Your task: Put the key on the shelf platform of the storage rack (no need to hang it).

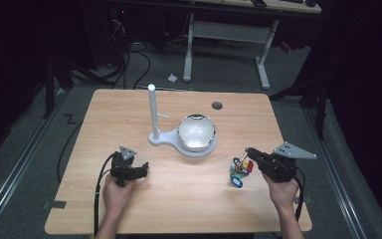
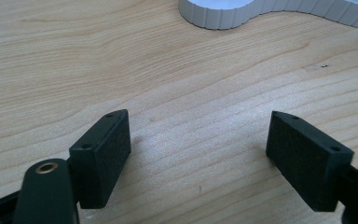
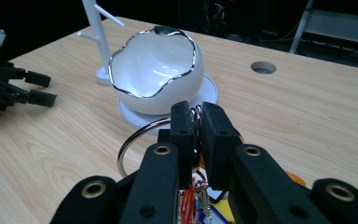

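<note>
Between the right gripper (image 3: 196,122) fingers, pinched tight, sits the key ring (image 3: 137,140); left gripper (image 2: 198,154) fingers gape, empty.

The right tool (image 3: 196,122) pinches a key ring (image 3: 137,140) before the white bowl (image 3: 156,79).

Right gripper (image 3: 196,122) view: the jaws cover most of the key bunch (image 3: 196,198), leaving 1 arc of its ring and some coloured tags in sight. Left gripper view: the white stand (image 2: 279,11) is cut off by the top edge. High view: individual keys are too small to distinguish.
</note>
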A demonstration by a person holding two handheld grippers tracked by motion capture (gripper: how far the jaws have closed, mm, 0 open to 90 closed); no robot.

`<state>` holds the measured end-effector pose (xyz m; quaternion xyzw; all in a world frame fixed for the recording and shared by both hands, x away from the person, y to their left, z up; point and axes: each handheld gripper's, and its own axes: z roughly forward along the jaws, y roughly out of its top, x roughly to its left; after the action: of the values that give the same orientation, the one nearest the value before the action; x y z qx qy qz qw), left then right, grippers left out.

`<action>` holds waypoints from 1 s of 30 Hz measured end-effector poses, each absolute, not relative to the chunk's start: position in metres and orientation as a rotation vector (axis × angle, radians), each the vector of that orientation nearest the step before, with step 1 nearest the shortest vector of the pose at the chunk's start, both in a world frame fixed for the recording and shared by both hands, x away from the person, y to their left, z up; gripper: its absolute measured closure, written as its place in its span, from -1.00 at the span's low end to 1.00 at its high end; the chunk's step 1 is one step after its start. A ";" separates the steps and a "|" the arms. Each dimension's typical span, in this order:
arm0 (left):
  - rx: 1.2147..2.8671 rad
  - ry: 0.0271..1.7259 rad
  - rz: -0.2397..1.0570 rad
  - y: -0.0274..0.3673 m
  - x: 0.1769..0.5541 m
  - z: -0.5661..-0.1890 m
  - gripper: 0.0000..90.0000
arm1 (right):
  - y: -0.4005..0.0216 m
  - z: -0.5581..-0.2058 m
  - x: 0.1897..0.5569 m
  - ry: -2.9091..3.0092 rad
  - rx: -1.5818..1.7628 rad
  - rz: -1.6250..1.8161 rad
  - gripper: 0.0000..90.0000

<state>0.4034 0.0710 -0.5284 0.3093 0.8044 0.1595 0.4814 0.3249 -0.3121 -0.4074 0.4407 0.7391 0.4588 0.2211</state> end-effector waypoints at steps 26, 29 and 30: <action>0.745 1.970 0.382 0.071 0.403 -0.528 -0.51 | -0.270 -0.339 0.352 2.090 0.978 1.367 0.87; 0.746 1.968 0.382 0.071 0.403 -0.528 -0.51 | -0.264 -0.325 0.356 2.087 0.940 1.379 0.87; 0.752 1.967 0.383 0.071 0.403 -0.528 -0.51 | -0.262 -0.322 0.356 2.088 0.935 1.377 0.87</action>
<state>0.4032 0.0710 -0.5280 0.3083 0.8061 0.1569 0.4801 0.3564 -0.2624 -0.3217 0.3405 0.7603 0.5015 0.2335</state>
